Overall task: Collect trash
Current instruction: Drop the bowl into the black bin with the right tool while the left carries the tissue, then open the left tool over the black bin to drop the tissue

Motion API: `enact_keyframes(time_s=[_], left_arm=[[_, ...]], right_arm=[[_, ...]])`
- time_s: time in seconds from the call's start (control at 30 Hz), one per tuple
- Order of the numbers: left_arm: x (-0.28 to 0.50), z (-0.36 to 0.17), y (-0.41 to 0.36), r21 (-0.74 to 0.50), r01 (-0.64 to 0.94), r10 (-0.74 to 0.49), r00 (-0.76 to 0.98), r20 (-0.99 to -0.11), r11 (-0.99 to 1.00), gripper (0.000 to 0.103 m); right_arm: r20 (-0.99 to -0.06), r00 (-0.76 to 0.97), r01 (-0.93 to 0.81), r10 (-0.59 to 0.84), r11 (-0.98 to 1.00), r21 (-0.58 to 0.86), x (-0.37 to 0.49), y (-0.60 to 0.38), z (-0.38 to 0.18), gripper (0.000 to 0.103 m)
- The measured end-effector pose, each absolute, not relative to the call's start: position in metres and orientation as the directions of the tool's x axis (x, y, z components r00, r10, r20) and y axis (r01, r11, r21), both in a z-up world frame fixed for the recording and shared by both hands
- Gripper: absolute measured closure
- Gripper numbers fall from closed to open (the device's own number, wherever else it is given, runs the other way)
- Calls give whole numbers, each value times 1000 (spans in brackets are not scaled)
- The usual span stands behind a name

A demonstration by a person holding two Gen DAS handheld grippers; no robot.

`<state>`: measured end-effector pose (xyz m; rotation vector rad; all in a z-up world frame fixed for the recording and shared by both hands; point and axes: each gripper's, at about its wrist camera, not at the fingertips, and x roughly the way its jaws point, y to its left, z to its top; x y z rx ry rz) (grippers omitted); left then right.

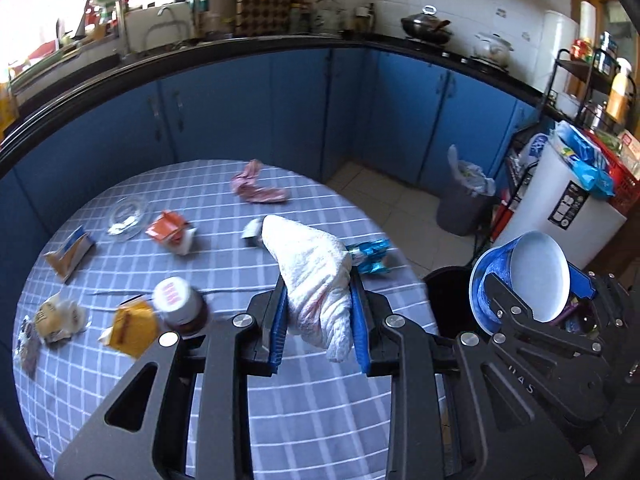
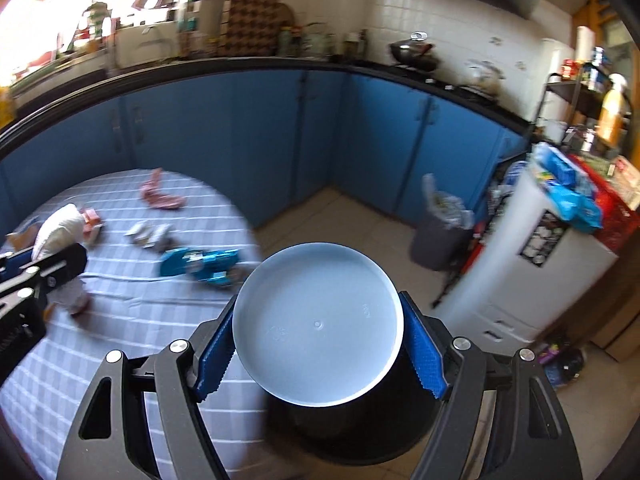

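Two grippers are seen above a round worktop (image 1: 304, 412) covered in a blue checked cloth. The left gripper (image 1: 319, 312) is clenched on a crumpled white paper towel (image 1: 316, 276), held above the near part of the worktop. The right gripper (image 2: 320, 344) is clamped around a blue paper cup (image 2: 318, 324), held off the right edge of the worktop over a black bin (image 2: 352, 432); only the cup's white underside is shown in the right wrist view, and most of the bin is hidden behind it.

Several pieces of trash are left on the cloth: one blue foil wrapper (image 1: 370, 256) near the right edge, one pink wrapper (image 1: 256, 190) at the far side, one orange carton (image 1: 168, 232), one yellow carton (image 1: 132, 330), one tan carton (image 1: 70, 254) and one clear plastic lid (image 1: 128, 216). One jar with a white cap (image 1: 180, 306) is blurred. A small item behind the towel is largely hidden, and the crumpled bags at the left edge cannot be made out. One grey bin (image 1: 464, 200) with a liner is seen on the floor beyond.
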<state>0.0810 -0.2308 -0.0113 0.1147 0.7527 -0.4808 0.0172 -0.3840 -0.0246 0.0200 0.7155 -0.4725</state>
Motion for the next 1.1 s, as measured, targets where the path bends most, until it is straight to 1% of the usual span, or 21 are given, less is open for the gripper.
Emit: enact_keyframes(time_s=[0.13,0.17,0.2,0.23,0.33,0.43,0.77,1.1], left_arm=[[80,-6,-258,-63,489,-400,625,-671,870,75],[79,-5,-265,-60,495,-403,624,-669,867,75],[79,-4,-270,-58,501,-407,624,-667,863,75],[77,-3,-274,-57,505,-410,625,-665,862,75],[76,0,-286,-54,513,-416,624,-662,857,75],[76,-1,-296,-56,518,-419,617,-667,853,75],[70,-5,-345,-45,575,-443,577,-686,817,75],[54,1,-397,-5,643,-478,565,-672,766,72]], right_arm=[[-659,637,456,-399,885,-96,16,-417,-29,29],[-668,629,468,-398,880,-83,16,-426,-30,27],[-672,627,474,-394,877,-71,15,-432,-31,19],[-668,631,476,-393,877,-66,11,-433,-31,14],[-646,643,482,-411,873,-75,9,-437,-31,11],[-637,637,486,-433,868,-103,7,-440,-32,10],[-667,606,548,-432,835,-43,-16,-475,-37,10],[-674,581,604,-457,797,-19,-37,-498,-38,10]])
